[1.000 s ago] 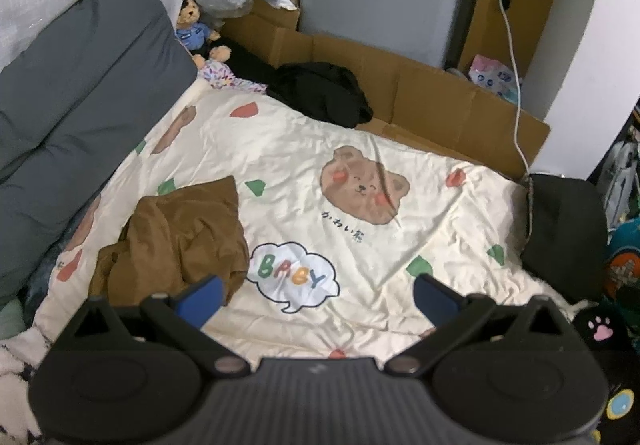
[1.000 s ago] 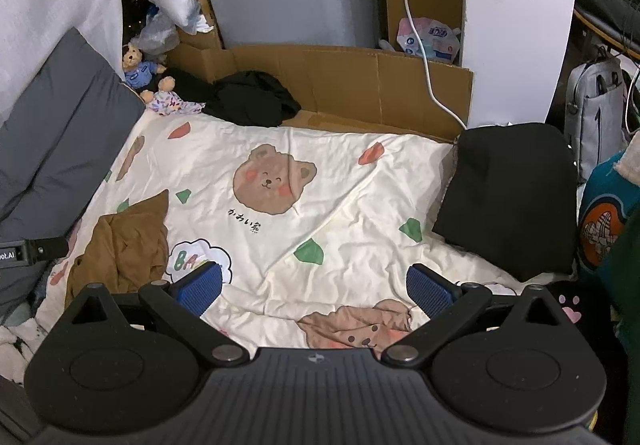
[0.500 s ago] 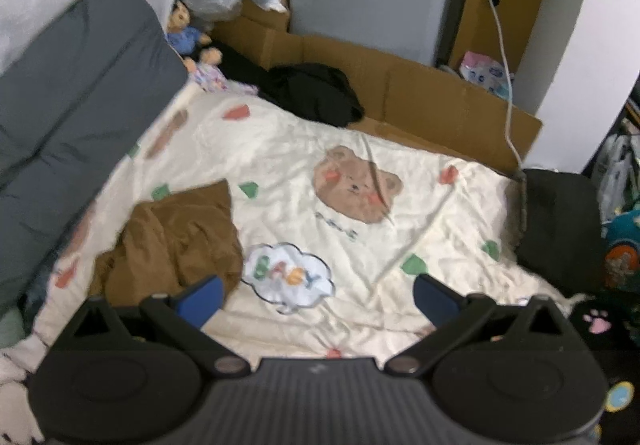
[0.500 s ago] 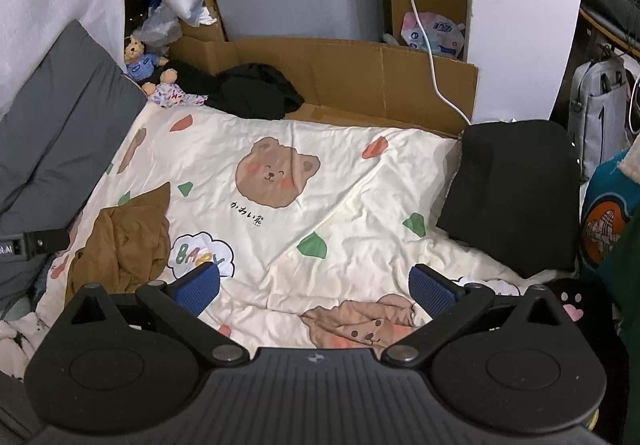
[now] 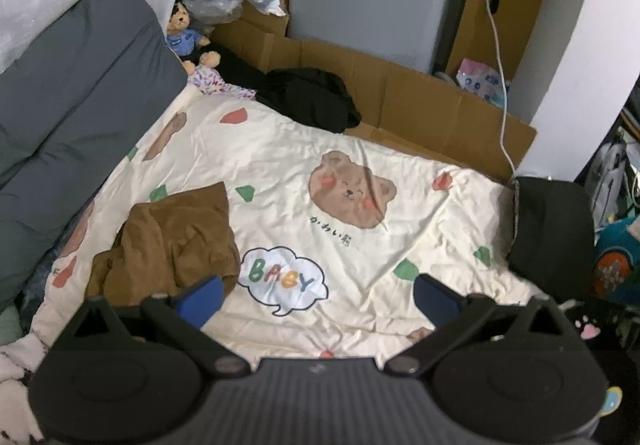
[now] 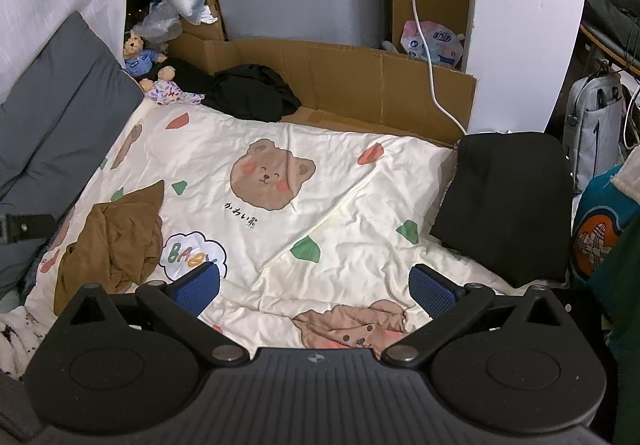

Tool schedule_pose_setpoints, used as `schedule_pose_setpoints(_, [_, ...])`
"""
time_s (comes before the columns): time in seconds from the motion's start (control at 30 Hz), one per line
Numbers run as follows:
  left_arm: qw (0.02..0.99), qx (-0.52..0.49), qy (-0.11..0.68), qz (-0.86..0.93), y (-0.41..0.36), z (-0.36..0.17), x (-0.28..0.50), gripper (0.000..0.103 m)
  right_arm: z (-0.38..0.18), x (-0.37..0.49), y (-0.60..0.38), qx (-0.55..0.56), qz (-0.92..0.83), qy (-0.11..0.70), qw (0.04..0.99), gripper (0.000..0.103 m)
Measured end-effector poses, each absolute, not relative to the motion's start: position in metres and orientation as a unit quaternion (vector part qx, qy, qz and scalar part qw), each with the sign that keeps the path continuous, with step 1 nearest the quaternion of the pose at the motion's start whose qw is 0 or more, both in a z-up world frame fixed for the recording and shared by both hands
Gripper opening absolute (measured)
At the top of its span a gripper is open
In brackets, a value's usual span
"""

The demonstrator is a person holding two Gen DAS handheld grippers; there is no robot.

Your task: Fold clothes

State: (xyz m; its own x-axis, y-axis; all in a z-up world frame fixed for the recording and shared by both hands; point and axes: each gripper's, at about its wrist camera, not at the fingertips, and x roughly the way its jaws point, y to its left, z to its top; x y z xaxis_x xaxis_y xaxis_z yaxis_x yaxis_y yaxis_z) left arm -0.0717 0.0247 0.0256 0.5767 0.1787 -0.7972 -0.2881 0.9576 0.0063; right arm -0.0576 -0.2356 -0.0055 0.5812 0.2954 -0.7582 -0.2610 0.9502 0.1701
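Brown crumpled garment (image 5: 168, 245) lies on the cream quilt (image 5: 360, 125), just left of the printed "BABY" cloud (image 5: 282, 281). The left gripper (image 5: 316, 295) and the right gripper (image 6: 314, 287) are both spread wide and hold nothing. Only the right wrist view shows a wrinkled bear print (image 6: 352, 327) near the quilt's front edge, and a grey backpack (image 6: 594, 129) behind the flat black fabric (image 6: 508, 201). A black bundle (image 6: 252, 97) sits far beyond the cloud, against smooth cardboard (image 6: 360, 85).

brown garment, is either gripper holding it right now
No, the brown garment lies crumpled on the bedsheet, and both grippers are open and empty.
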Motion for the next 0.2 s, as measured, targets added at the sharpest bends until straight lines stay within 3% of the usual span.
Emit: schedule_pose_setpoints(0.2, [0.886,-0.061,0.442,0.13,0.028,0.026,-0.0673,0.103,-0.0026,-0.0568,-0.2368,0.023,0.156,0.428,0.89,0.103])
